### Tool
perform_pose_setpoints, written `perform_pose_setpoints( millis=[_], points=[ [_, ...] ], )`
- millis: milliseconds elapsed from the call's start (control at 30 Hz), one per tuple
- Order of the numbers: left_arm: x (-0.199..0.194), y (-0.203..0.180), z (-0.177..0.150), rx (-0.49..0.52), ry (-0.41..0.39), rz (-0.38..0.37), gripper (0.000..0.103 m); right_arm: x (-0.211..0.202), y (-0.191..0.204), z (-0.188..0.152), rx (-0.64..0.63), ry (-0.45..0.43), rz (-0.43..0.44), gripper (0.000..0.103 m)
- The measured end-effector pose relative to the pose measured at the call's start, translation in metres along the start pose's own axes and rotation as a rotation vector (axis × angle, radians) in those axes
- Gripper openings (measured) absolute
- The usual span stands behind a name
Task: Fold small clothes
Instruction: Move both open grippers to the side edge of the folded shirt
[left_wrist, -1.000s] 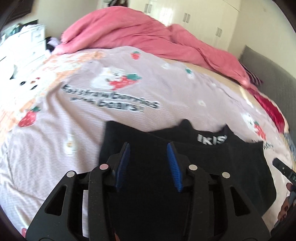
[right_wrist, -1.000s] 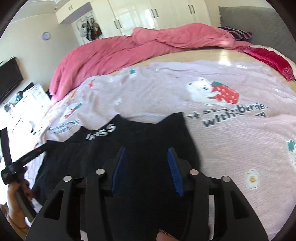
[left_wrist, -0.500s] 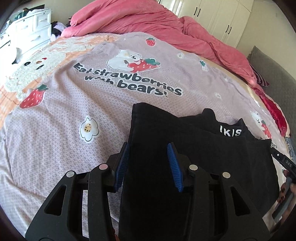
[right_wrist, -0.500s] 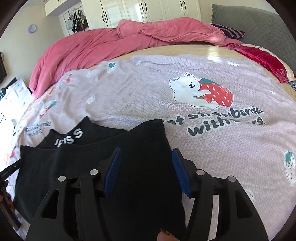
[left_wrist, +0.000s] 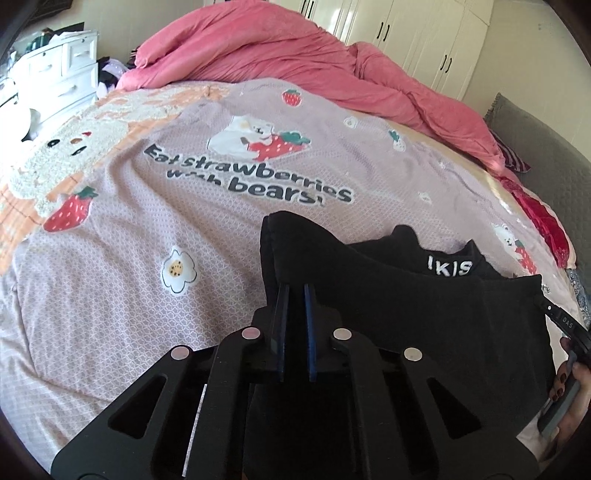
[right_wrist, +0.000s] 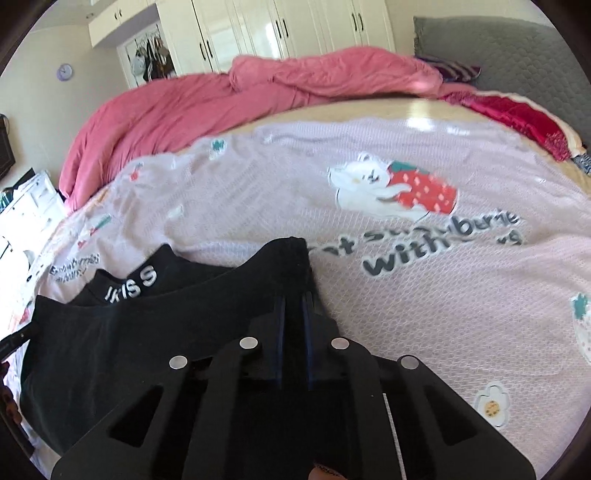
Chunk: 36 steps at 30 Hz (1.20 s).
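Where half a second ago both pairs of blue pads stood wide apart over the cloth, they are now drawn close together. At the bottom centre of the left wrist view, the left gripper (left_wrist: 294, 291) is clenched on a fold of the black garment (left_wrist: 424, 310), near its left edge. The right gripper (right_wrist: 293, 299), bottom centre of its own view, likewise pinches the garment (right_wrist: 147, 332) by its right-hand edge.

The garment lies across the lower middle of both frames on the lilac strawberry-and-bear bedspread (left_wrist: 147, 229), its white-lettered waistband (left_wrist: 448, 267) peeking out behind the lifted front layer. At the lower right edge of the left view, the person's right hand (left_wrist: 567, 391) shows.

Farther back, a crumpled pink duvet (left_wrist: 280, 48) fills the upper centre, with white wardrobe doors (right_wrist: 280, 26) behind it.
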<state>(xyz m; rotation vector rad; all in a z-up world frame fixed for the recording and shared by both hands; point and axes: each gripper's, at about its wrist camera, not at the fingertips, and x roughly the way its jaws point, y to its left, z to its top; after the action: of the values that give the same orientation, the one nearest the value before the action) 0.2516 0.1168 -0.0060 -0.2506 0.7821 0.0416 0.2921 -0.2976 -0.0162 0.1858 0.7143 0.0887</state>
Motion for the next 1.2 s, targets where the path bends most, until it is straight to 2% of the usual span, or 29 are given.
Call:
perform_pose_setpoints(
  millis=[133, 233, 333, 500, 600, 633, 667, 700, 767, 833, 900, 933, 967, 1033, 1133, 1200],
  points=[
    [-0.014, -0.002, 0.007, -0.003, -0.058, 0.002, 0.002, -0.018, 0.001, 0.006, -0.019, -0.088, -0.009, 0.007],
    [-0.017, -0.004, 0.011, 0.005, -0.082, 0.011, 0.002, -0.019, 0.000, 0.013, -0.024, -0.113, -0.028, 0.007],
    [-0.007, -0.004, 0.011, 0.016, -0.075, 0.058, 0.002, -0.007, -0.002, 0.015, -0.011, -0.076, -0.058, 0.007],
    [0.022, -0.008, -0.004, 0.084, 0.016, 0.177, 0.003, 0.019, 0.002, 0.003, -0.026, 0.039, -0.130, 0.008],
    [0.030, -0.013, -0.014, 0.137, 0.024, 0.248, 0.007, 0.026, -0.002, -0.002, -0.015, 0.065, -0.161, 0.013],
    [0.031, -0.017, -0.017, 0.162, 0.020, 0.274, 0.007, 0.025, -0.004, -0.003, -0.006, 0.066, -0.166, 0.019],
    [0.031, -0.019, -0.019, 0.177, 0.014, 0.293, 0.009, 0.025, -0.006, -0.004, 0.005, 0.065, -0.177, 0.029],
    [0.031, -0.020, -0.021, 0.186, 0.011, 0.303, 0.009, 0.024, -0.009, -0.004, 0.019, 0.067, -0.187, 0.033],
    [0.031, -0.020, -0.022, 0.190, 0.015, 0.305, 0.010, 0.022, -0.014, -0.005, 0.045, 0.073, -0.184, 0.037],
    [0.028, -0.015, -0.020, 0.163, 0.022, 0.288, 0.015, 0.017, -0.016, -0.006, 0.062, 0.072, -0.183, 0.042],
    [0.022, -0.009, -0.019, 0.129, 0.024, 0.271, 0.029, 0.009, -0.017, -0.006, 0.063, 0.053, -0.160, 0.042],
    [0.016, -0.005, -0.017, 0.108, 0.016, 0.259, 0.032, 0.003, -0.016, -0.007, 0.057, 0.045, -0.148, 0.046],
    [0.012, -0.003, -0.017, 0.095, 0.014, 0.242, 0.035, -0.002, -0.014, -0.008, 0.051, 0.041, -0.131, 0.051],
    [0.005, 0.001, -0.015, 0.067, 0.006, 0.209, 0.038, -0.012, -0.010, -0.010, 0.040, 0.030, -0.100, 0.053],
    [-0.002, 0.002, -0.013, 0.053, -0.007, 0.194, 0.045, -0.028, -0.001, -0.014, 0.017, 0.019, -0.048, 0.064],
    [-0.007, 0.003, -0.011, 0.048, -0.018, 0.189, 0.053, -0.038, 0.009, -0.017, 0.001, 0.017, -0.003, 0.068]
  ],
)
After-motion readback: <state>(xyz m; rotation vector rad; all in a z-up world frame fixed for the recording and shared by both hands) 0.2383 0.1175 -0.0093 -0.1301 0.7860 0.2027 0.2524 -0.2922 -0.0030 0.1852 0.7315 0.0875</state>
